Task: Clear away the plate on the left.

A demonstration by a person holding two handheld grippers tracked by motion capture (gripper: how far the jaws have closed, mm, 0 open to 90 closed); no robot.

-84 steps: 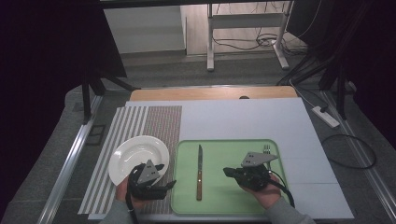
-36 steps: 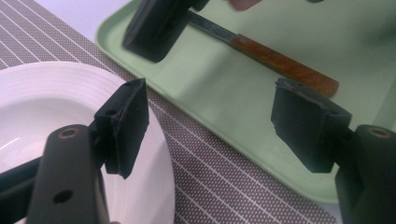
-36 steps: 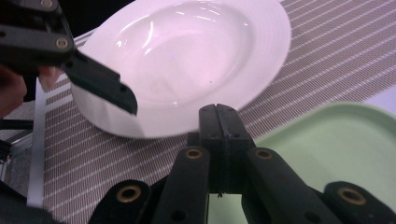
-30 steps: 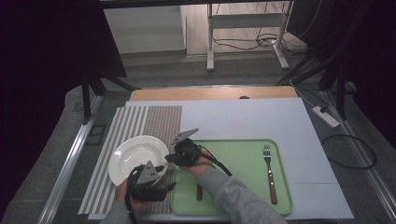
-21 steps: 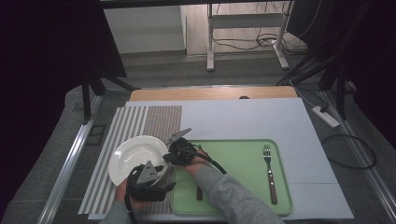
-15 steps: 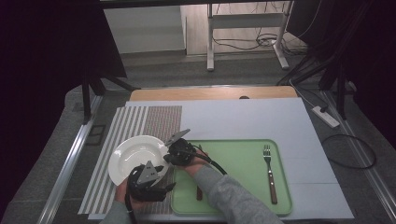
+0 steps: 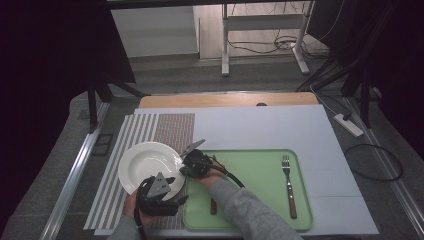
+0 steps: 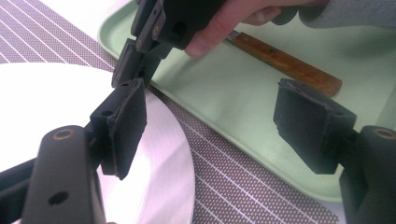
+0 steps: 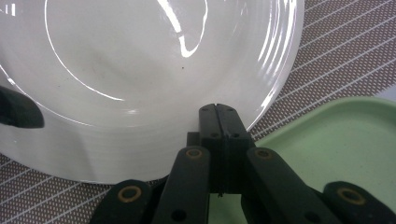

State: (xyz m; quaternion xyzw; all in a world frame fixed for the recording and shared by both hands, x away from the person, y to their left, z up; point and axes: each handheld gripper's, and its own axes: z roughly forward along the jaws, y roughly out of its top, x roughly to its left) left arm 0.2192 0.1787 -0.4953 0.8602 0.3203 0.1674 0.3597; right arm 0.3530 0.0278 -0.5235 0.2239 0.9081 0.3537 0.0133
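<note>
The white plate (image 7: 149,166) lies flat on the striped placemat (image 7: 150,145) at the left of the desk (image 7: 260,125), its rim at about 3 o'clock just beside the green tray (image 7: 260,175). The right hand-held gripper (image 7: 186,159) reaches across the tray to that side of the plate; in the right gripper view its jaws are pressed fully together, their tips (image 9: 221,122) resting at the plate's edge around 5 o'clock of the dish as seen there, so it appears to be nudging or pinning the rim rather than gripping it. The left hand-held gripper (image 7: 167,192) sits near the plate's 5 o'clock edge with its jaws spread wide and nothing between the pads (image 8: 123,126). The plate looks like glazed ceramic: stiff, fairly heavy for its thin rim, glossy and therefore slippery, and likely to chip if dropped or knocked against the tray. The sensible hold is a pinch across the raised rim, one pad above and one below, at the nearest edge, after tilting it slightly. A wooden-handled knife (image 8: 285,63) and a fork (image 7: 288,182) lie in the tray.
</note>
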